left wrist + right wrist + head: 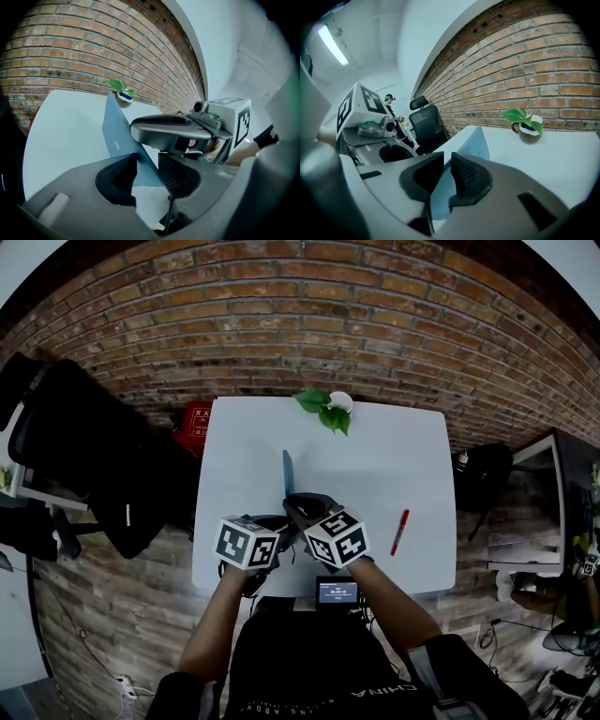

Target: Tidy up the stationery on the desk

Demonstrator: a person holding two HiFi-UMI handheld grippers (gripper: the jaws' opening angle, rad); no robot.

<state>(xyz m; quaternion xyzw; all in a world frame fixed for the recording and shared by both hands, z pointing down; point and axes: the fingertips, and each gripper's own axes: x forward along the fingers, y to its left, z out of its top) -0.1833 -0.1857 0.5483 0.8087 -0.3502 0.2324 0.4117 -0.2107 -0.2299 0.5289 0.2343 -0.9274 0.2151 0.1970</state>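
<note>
Jaws: left gripper (147,161) apart around blue sheet (117,136); right gripper (446,171) clamps it.
Surface: white desk (375,465); brick wall (300,324).
Mug (528,132): plant (513,114).

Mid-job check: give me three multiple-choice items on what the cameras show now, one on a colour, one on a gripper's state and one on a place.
1. What colour is the thin sheet held upright over the desk?
A blue; B yellow; C red.
2. The right gripper is:
A open and empty; B shut on the sheet; C open around the sheet without touching it.
3. Where does the red pen lie?
A under the sheet; B on the desk, right of the right gripper; C in the right gripper.

Answers:
1 A, the sheet looks blue in every view.
2 B, the right gripper view shows its pads pressed on both faces of the sheet.
3 B, the head view shows the pen lying flat on the white top.
</note>
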